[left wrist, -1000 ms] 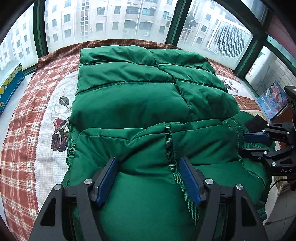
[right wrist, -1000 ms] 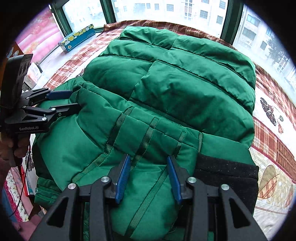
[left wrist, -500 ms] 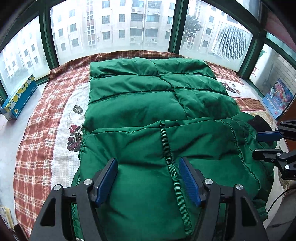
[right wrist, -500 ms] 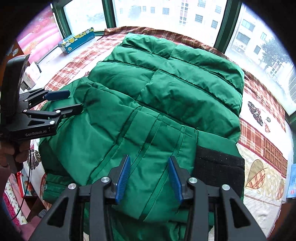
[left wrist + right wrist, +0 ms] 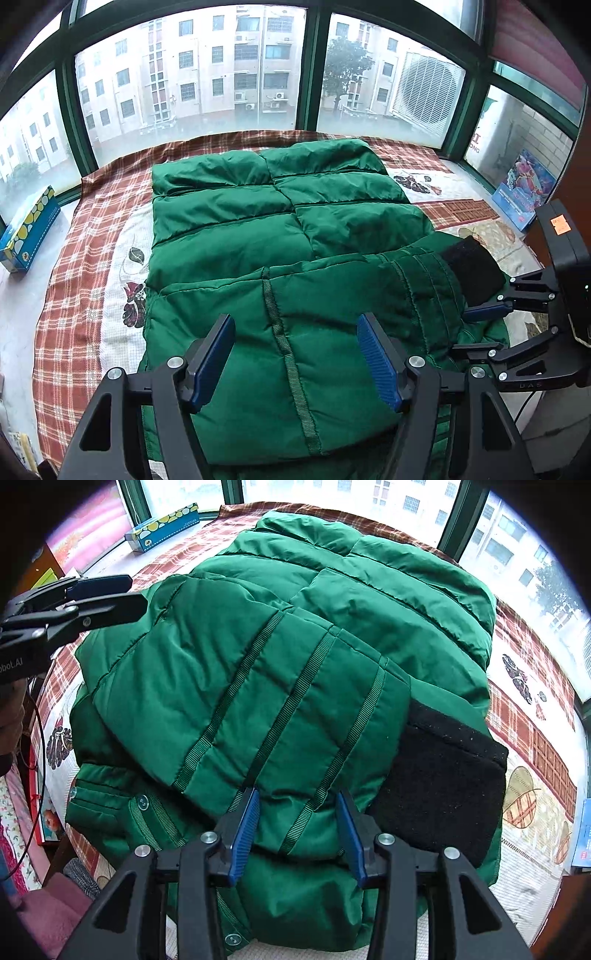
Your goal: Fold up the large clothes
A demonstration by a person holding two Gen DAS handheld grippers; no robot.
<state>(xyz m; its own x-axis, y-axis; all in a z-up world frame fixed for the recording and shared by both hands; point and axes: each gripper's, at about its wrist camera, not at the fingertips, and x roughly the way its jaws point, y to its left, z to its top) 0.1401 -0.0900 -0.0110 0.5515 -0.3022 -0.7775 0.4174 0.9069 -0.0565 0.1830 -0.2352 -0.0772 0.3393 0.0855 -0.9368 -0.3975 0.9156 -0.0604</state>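
Observation:
A large green puffer jacket point(image 5: 258, 229) lies on the bed, its near part folded over with a striped sleeve point(image 5: 280, 701) across it and a black cuff point(image 5: 443, 771) at the right. My left gripper point(image 5: 295, 354) is open and empty above the folded near edge. My right gripper point(image 5: 297, 812) is open, low over the sleeve end beside the cuff; I cannot tell whether its fingers touch the fabric. Each gripper shows in the other's view: the right one point(image 5: 484, 328) at the jacket's right edge, the left one point(image 5: 107, 594) at its left edge.
The bed has a red plaid cover point(image 5: 74, 295) with a white printed panel. Windows ring the far side. A blue tissue box point(image 5: 29, 229) sits on the left sill, a picture book point(image 5: 524, 188) on the right sill. Bedding and a cable lie past the bed's near-left edge.
Both grippers have pulled back and up from the jacket, which now looks smaller in the left view. The folded sleeve part has settled flat on the jacket.

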